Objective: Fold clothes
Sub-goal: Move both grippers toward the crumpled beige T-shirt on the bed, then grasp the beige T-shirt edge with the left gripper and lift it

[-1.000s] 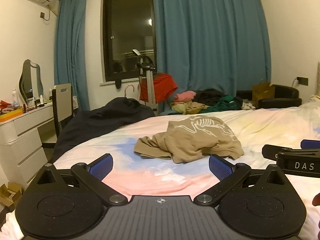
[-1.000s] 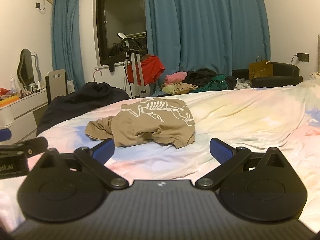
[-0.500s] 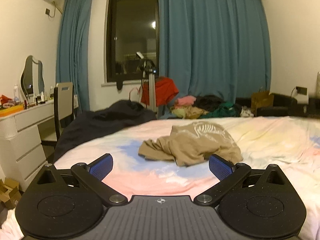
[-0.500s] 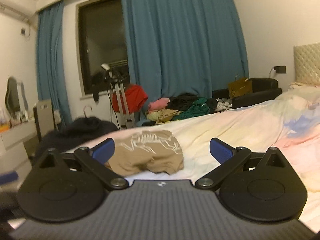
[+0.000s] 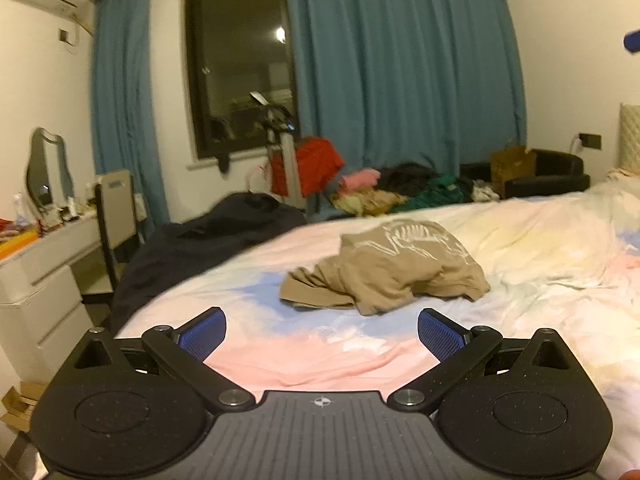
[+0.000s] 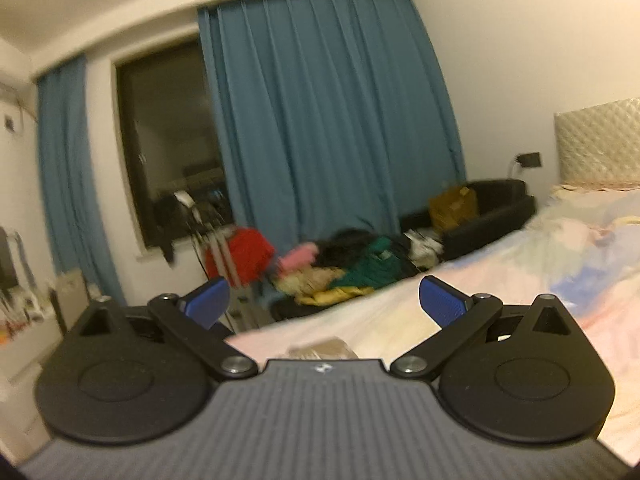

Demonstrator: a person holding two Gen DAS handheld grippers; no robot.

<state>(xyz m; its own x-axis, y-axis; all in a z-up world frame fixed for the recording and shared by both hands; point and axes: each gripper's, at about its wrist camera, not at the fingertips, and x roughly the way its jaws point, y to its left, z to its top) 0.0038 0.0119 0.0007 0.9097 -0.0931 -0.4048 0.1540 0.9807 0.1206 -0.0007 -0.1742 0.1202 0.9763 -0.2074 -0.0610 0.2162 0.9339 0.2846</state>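
Observation:
A crumpled tan T-shirt [image 5: 384, 268] with a white skeleton print lies in a heap on the pastel bedspread [image 5: 540, 248]. My left gripper [image 5: 322, 334] hovers open just short of it, low over the bed, with nothing between its blue pads. The right gripper [image 6: 324, 304] is open too, held high and tilted up toward the curtains; only a sliver of the tan shirt [image 6: 320, 349] shows above its body. In the left wrist view, part of the right gripper [image 5: 632, 40] appears at the top right corner.
A dark garment [image 5: 200, 240] drapes over the bed's far left edge. A clothes pile [image 5: 400, 192] lies on the floor under the blue curtains, beside a red cloth on a stand [image 5: 308, 164]. A white dresser [image 5: 40, 272] and chair [image 5: 116, 204] stand left; a black sofa [image 5: 548, 172] stands right.
The right gripper has risen and tilted upward, so the tan shirt has dropped almost out of its view. The left gripper shifted slightly with the shirt still ahead. Both stayed open.

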